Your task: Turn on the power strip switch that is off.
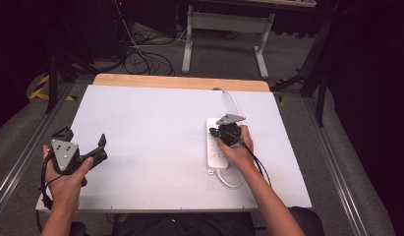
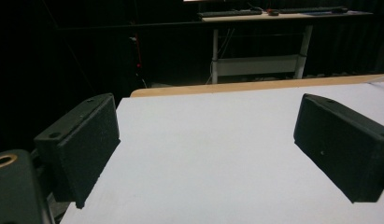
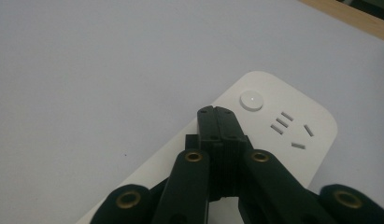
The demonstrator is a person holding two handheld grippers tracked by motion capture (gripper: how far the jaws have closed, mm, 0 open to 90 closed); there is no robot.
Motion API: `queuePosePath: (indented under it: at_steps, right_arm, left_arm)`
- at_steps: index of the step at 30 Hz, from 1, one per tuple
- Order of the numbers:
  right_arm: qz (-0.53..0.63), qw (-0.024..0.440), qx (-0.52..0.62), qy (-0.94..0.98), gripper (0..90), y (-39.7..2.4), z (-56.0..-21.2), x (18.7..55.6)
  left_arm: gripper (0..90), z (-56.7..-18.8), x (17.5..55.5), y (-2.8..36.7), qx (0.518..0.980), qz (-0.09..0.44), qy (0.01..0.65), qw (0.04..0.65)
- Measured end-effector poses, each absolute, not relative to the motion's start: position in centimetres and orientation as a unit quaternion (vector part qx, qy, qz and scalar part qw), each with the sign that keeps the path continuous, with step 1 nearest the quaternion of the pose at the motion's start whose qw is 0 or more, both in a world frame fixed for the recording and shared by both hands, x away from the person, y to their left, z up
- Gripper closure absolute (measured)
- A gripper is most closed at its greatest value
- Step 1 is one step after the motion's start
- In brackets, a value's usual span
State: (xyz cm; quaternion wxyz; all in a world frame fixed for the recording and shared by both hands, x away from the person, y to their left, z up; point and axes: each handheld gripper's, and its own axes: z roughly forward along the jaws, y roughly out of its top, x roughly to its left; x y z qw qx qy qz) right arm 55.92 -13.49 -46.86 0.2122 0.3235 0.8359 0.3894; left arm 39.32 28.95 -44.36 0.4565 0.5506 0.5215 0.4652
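Note:
A white power strip (image 1: pixel 211 153) lies on the right half of the white tabletop (image 1: pixel 150 128), and its white cable (image 1: pixel 234 101) runs toward the far edge. My right gripper (image 1: pixel 218 132) is over the strip with its jaws pressed together and nothing between them. In the right gripper view the shut tips (image 3: pixel 217 112) sit just short of the strip's round button (image 3: pixel 252 100), beside a group of socket slots (image 3: pixel 288 128). Whether the tips touch the strip (image 3: pixel 283 107) I cannot tell. My left gripper (image 1: pixel 84 140) is held near the front left corner, its jaws wide open (image 2: pixel 206 149) and empty above bare table.
A loop of white cable (image 1: pixel 231 183) lies at the strip's near end. A wooden strip (image 1: pixel 180 81) edges the table's far side. Beyond it stand a desk frame (image 1: pixel 224 24) and tangled floor cables (image 1: pixel 140 56). Metal rails (image 1: pixel 22 157) run along both sides.

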Motion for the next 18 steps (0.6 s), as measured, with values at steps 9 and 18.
queuePosePath:
  at_steps: [9,18]
  right_arm:
    - [0.392,0.205,0.329,0.834,90.0,-13.57,-46.84,56.0]
    - [0.396,0.208,0.334,0.83,90.0,-13.59,-46.93,55.88]
  left_arm:
    - [7.7,-44.4,39.36,29.0,0.55,0.467,0.522,0.455]
    - [7.7,-44.43,39.52,28.92,0.553,0.464,0.522,0.454]
